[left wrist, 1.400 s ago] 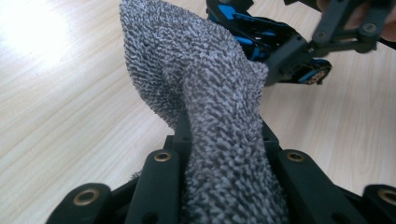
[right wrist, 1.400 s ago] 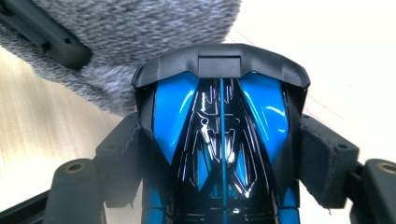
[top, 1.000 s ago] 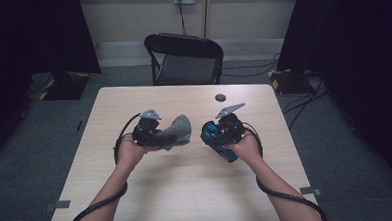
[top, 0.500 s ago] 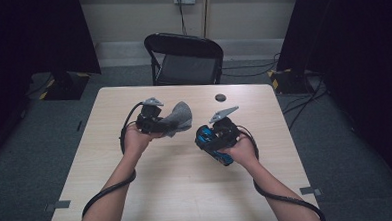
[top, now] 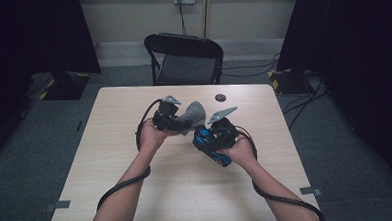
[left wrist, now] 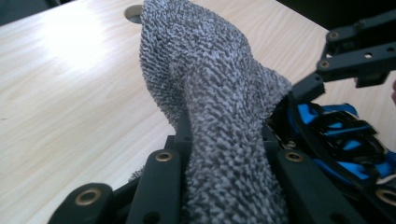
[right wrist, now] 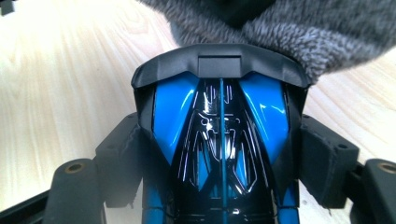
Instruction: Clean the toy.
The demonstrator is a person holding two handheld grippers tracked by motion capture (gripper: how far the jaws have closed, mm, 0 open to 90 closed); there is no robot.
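Observation:
A grey fuzzy cloth (top: 194, 114) is pinched in my left gripper (top: 180, 123), whose black jaws are shut on its lower part; the rest of the cloth (left wrist: 219, 102) stands up loosely between and beyond them. My right gripper (top: 206, 134) is shut on a glossy blue and black toy car (top: 213, 144), one jaw on each side of its body (right wrist: 219, 140). Both are held above the middle of the wooden table (top: 137, 183). The cloth (right wrist: 299, 32) lies against the far end of the car (left wrist: 345, 140).
A small dark round disc (top: 220, 97) sits near the table's far edge. A black folding chair (top: 184, 58) stands behind the table. Cables trail from both grippers along the forearms. Dark curtains flank the room.
My left gripper has carried the cloth to the right and farther from the person, bringing it against the car. The right gripper with the car has hardly shifted.

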